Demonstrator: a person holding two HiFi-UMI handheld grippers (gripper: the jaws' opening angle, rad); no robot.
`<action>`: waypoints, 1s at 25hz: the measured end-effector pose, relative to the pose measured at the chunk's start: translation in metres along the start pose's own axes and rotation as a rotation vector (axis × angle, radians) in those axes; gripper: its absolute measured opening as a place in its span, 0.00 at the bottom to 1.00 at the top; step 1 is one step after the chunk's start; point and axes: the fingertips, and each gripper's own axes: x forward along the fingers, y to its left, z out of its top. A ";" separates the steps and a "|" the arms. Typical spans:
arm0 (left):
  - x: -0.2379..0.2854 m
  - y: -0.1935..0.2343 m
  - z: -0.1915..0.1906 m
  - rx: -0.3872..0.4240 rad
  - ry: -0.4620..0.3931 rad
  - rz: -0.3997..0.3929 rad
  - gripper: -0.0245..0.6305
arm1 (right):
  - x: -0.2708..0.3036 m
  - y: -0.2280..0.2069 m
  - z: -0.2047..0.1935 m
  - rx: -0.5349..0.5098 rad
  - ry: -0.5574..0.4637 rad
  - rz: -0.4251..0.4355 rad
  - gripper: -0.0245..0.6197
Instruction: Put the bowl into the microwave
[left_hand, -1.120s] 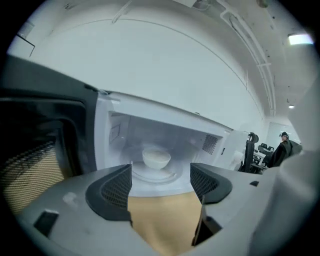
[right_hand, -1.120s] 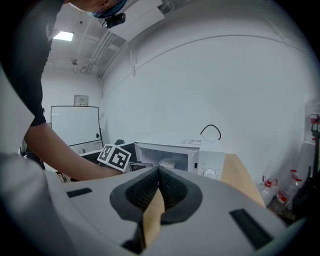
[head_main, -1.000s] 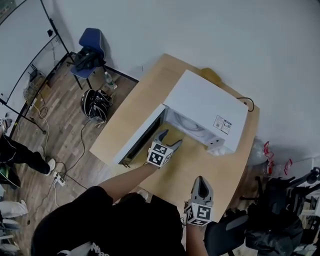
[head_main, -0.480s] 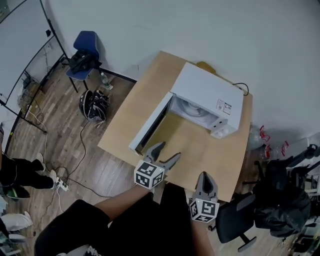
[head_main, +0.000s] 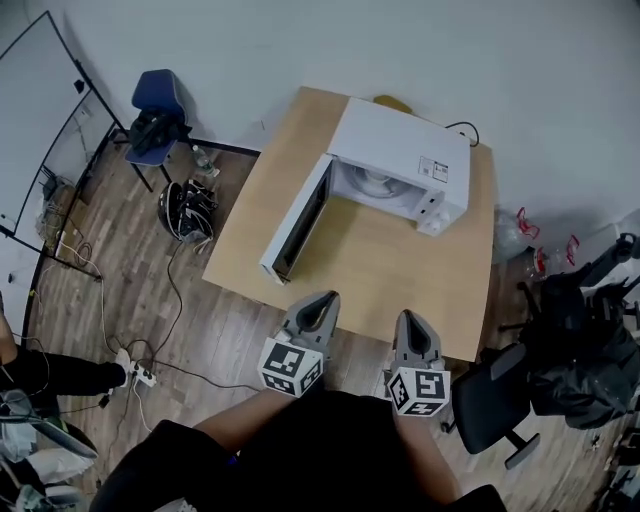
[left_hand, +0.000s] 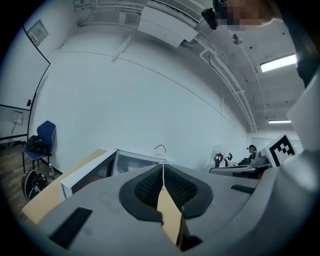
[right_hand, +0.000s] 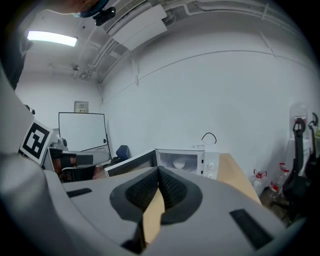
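I am keeping my left claw (head_main: 322, 300) and right claw (head_main: 411, 318) pressed together, gripping nothing, at the table's (head_main: 400, 290) near edge. The bowl (right_hand: 178, 163) is sitting inside the microwave (head_main: 400, 150), whose door (head_main: 298, 225) is standing open.

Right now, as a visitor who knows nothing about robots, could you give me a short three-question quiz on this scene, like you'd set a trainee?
1. True or false: the microwave has its door swung open.
2. Where is the white bowl?
A) on the table
B) inside the microwave
C) on the blue chair
3. Fill in the blank: the right gripper has nothing between its jaws, and they are ____.

Key: 1 true; 2 B; 3 shut.
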 end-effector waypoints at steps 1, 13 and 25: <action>-0.005 -0.006 -0.005 -0.002 0.015 0.019 0.07 | -0.004 0.001 0.002 0.000 -0.005 0.006 0.13; -0.028 -0.085 -0.018 0.075 0.020 0.056 0.07 | -0.074 -0.016 -0.008 -0.076 -0.034 0.017 0.13; -0.042 -0.124 -0.025 0.142 0.029 0.058 0.07 | -0.112 -0.037 -0.016 -0.064 -0.061 -0.025 0.13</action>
